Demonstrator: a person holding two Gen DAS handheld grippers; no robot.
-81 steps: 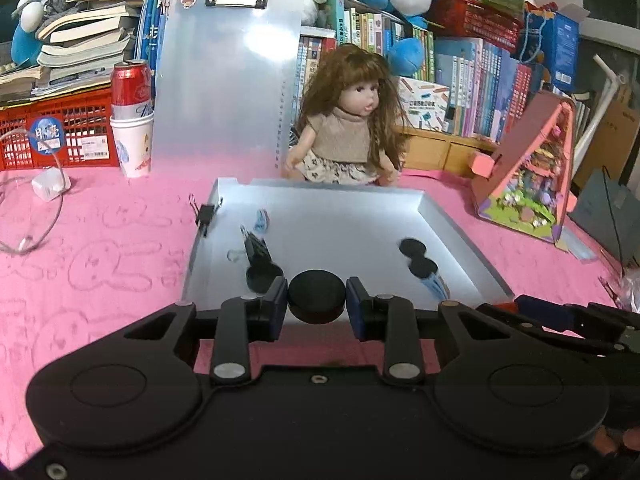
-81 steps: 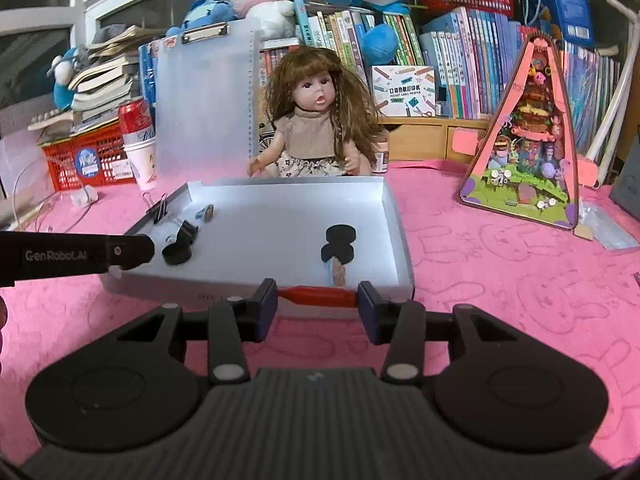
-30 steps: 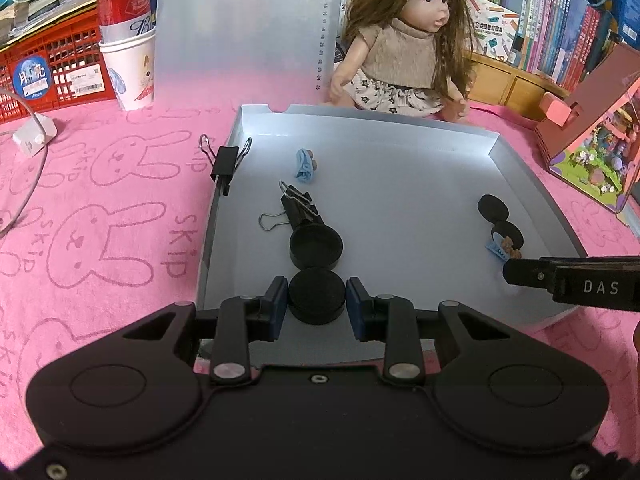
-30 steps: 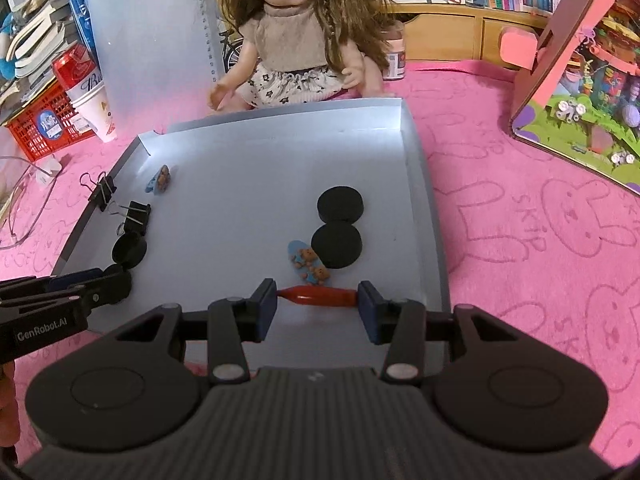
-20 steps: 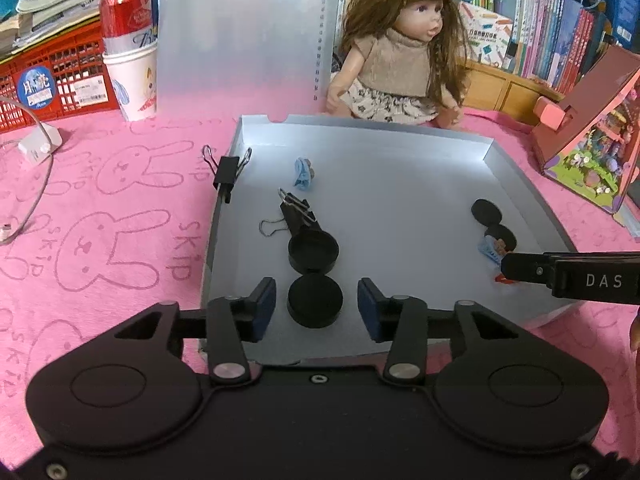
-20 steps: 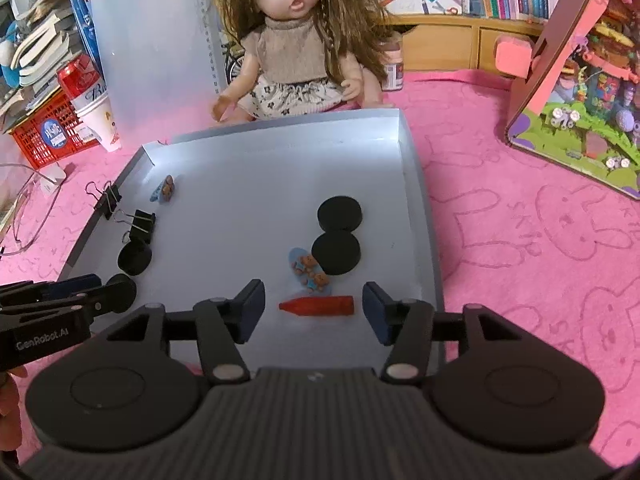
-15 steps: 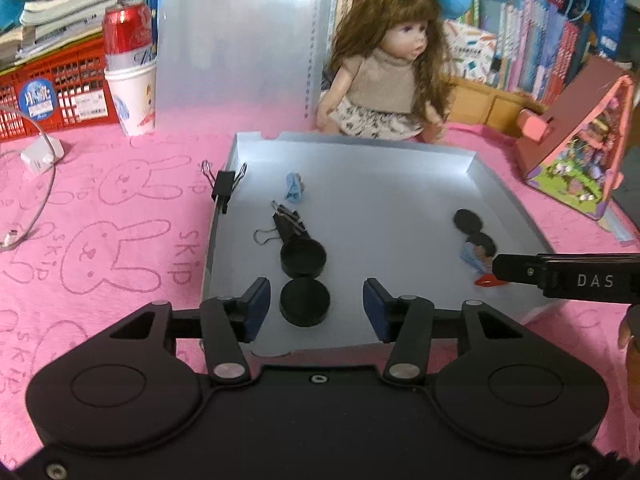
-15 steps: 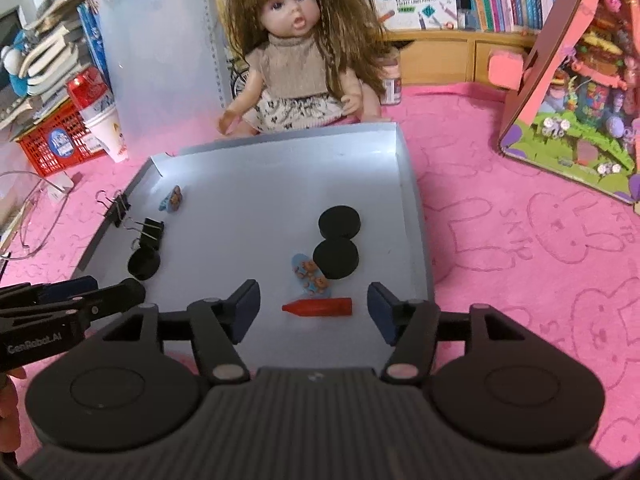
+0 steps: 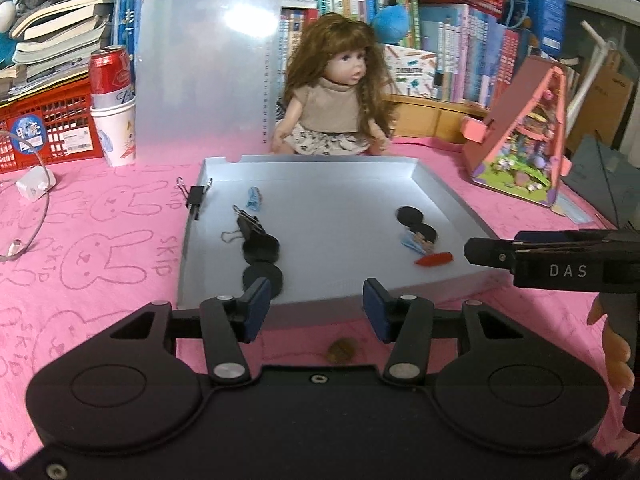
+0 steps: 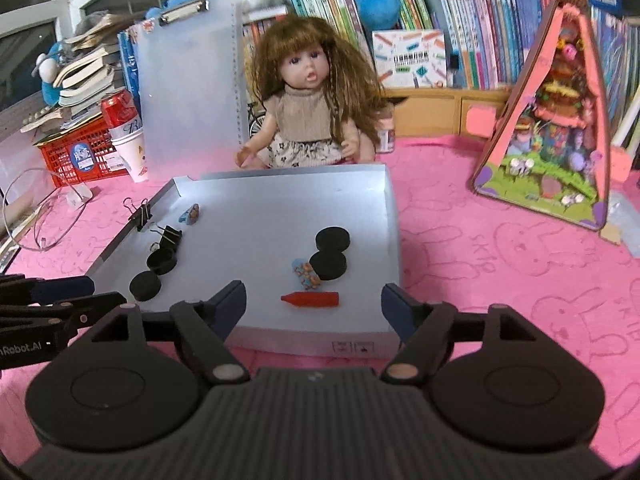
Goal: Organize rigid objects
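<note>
On the smooth grey tray (image 10: pixel 390 216) we see flat round black discs (image 10: pixel 332 239) and a red crayon (image 10: pixel 310 299). Our left gripper (image 9: pixel 316 304) stands apart and empty; our right gripper (image 10: pixel 314 304) is opening, nothing between its jaws.

- left gripper (image 9: pixel 316 304): matte black plastic body, two round embossed discs, blue rubber pads (image 9: pixel 256 308), silver pivot screws
- right gripper (image 10: pixel 314 306): black ribbed housing, dark blue pads, silver and copper-tone pivot screws, white "DAS" lettering on its side
- white "Robot.AI" lettering on left gripper's side
</note>
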